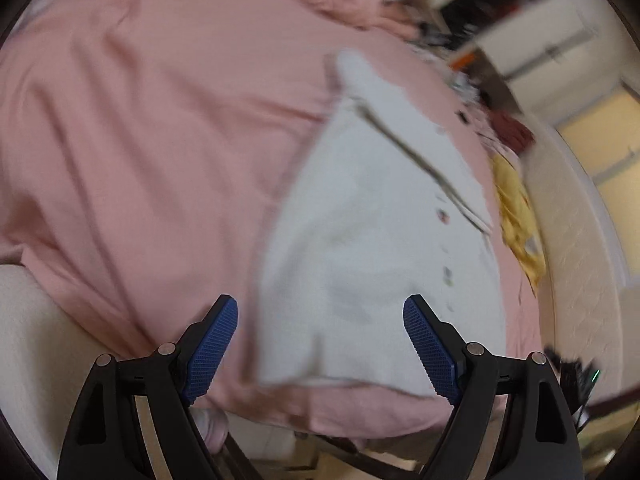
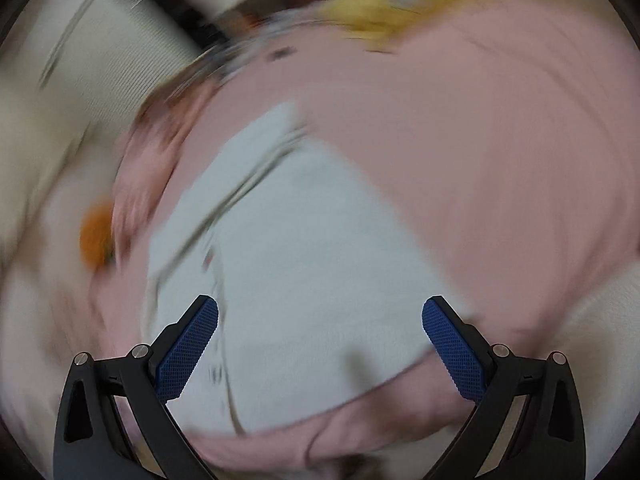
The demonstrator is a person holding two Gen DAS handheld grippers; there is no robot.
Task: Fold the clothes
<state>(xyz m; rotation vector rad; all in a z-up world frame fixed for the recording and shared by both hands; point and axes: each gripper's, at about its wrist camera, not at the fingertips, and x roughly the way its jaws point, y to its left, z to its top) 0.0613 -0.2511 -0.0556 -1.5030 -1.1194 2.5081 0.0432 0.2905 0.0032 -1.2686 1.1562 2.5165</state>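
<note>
A white garment [image 1: 372, 236] with small buttons lies folded on a pink sheet [image 1: 152, 128]. In the left wrist view my left gripper [image 1: 320, 308] hangs open above its near edge, blue pads wide apart, nothing between them. The right wrist view is heavily motion-blurred; the same white garment [image 2: 296, 264] lies on the pink sheet [image 2: 480, 160] under my right gripper [image 2: 320, 308], which is open and empty too.
A yellow garment [image 1: 516, 216] lies at the sheet's right edge, also seen as a yellow garment [image 2: 392, 4] at the top of the right wrist view. A cream padded edge [image 1: 576, 240] borders the bed. An orange object [image 2: 96, 236] sits left. Shelves and clutter [image 1: 480, 28] stand beyond.
</note>
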